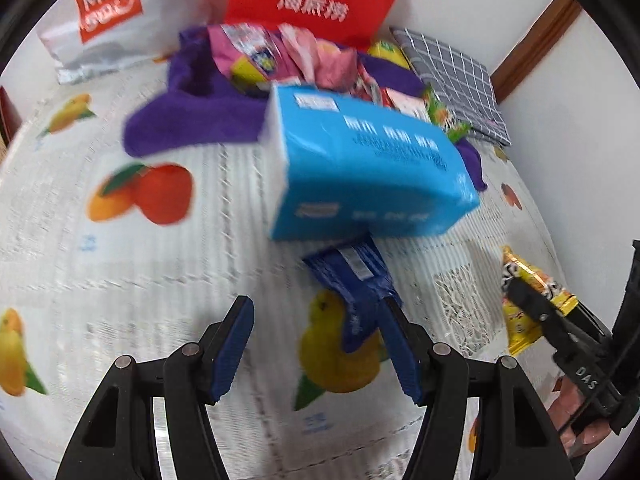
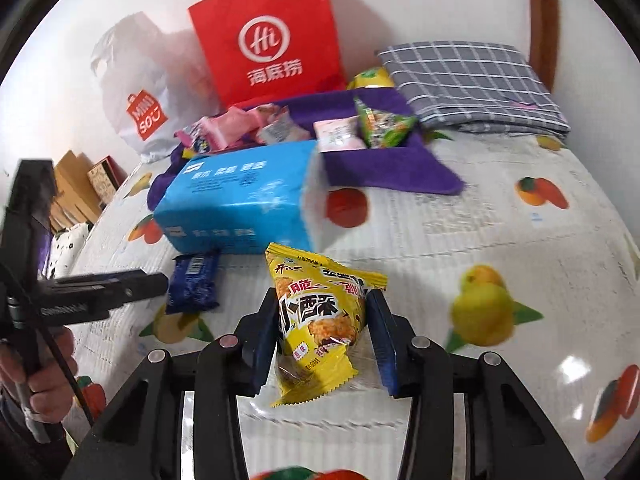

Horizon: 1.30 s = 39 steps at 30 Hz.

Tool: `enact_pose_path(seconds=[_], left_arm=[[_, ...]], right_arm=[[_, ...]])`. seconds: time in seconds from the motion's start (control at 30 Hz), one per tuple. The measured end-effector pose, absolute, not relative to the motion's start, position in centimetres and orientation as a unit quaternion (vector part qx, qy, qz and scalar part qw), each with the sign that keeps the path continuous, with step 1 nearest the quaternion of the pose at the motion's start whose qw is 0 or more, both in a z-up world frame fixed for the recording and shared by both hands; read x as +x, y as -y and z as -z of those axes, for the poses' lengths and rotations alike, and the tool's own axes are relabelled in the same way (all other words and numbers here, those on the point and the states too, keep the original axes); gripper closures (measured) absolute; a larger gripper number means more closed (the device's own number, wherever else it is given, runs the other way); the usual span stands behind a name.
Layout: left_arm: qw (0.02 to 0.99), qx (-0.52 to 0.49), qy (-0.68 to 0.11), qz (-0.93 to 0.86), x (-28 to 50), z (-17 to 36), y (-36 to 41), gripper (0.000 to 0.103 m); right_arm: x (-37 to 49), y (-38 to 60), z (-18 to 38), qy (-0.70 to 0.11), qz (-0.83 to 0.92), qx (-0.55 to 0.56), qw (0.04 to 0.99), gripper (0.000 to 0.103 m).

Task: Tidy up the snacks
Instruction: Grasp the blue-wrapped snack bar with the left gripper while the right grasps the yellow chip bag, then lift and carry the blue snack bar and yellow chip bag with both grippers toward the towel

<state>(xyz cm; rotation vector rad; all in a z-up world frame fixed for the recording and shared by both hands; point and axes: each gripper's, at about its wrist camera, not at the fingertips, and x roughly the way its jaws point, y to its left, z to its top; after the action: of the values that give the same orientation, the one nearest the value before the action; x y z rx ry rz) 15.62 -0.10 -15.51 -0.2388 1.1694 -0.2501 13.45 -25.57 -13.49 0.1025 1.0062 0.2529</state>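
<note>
right wrist view: right gripper (image 2: 322,322) fingers pinching yellow snack packet (image 2: 320,316) for sorting; left gripper (image 1: 316,344) fingers spread, nearing dark blue packet (image 1: 352,280).

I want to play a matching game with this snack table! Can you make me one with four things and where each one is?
Things:
1. yellow snack packet
2. dark blue snack bar
3. red paper bag
4. green snack packet

Places:
A. lying on the purple cloth
B. standing at the back against the wall
C. between the right gripper fingers
D. flat on the fruit tablecloth, in front of the light blue pack

Pairs: 1-C, 2-D, 3-B, 4-A
</note>
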Motion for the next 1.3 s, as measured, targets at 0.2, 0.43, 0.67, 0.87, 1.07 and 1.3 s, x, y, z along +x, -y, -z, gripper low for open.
enact_pose_path(seconds=[0.2, 0.43, 0.67, 0.87, 1.07, 1.3], left_arm=[[0.825, -0.106, -0.547, 0.097, 16.1, 15.8, 2.2, 0.039], [0.842, -0.045, -0.535, 0.059, 16.6, 16.0, 5.7, 0.041], [0.855, 0.007, -0.518, 0.022, 16.4, 15.9, 6.9, 0.061], [0.852, -0.013, -0.522, 0.023, 15.7, 15.5, 5.9, 0.064], [0.860, -0.030, -0.508, 0.031, 13.9, 13.8, 5.0, 0.064], [0.869, -0.045, -0.491, 0.037, 12.3, 11.7, 3.7, 0.064]], right_arm=[[13.1, 27.2, 13.0, -0.471, -0.130, 0.062, 0.870, 0.060], [12.7, 28.7, 12.9, -0.464, -0.137, 0.075, 0.872, 0.060], [12.5, 30.1, 13.3, -0.468, -0.128, 0.077, 0.871, 0.060], [12.2, 30.5, 13.3, -0.470, -0.124, 0.084, 0.870, 0.060], [11.8, 29.8, 12.5, -0.463, -0.124, 0.074, 0.874, 0.060], [11.0, 28.4, 11.3, -0.457, -0.125, 0.063, 0.878, 0.060]])
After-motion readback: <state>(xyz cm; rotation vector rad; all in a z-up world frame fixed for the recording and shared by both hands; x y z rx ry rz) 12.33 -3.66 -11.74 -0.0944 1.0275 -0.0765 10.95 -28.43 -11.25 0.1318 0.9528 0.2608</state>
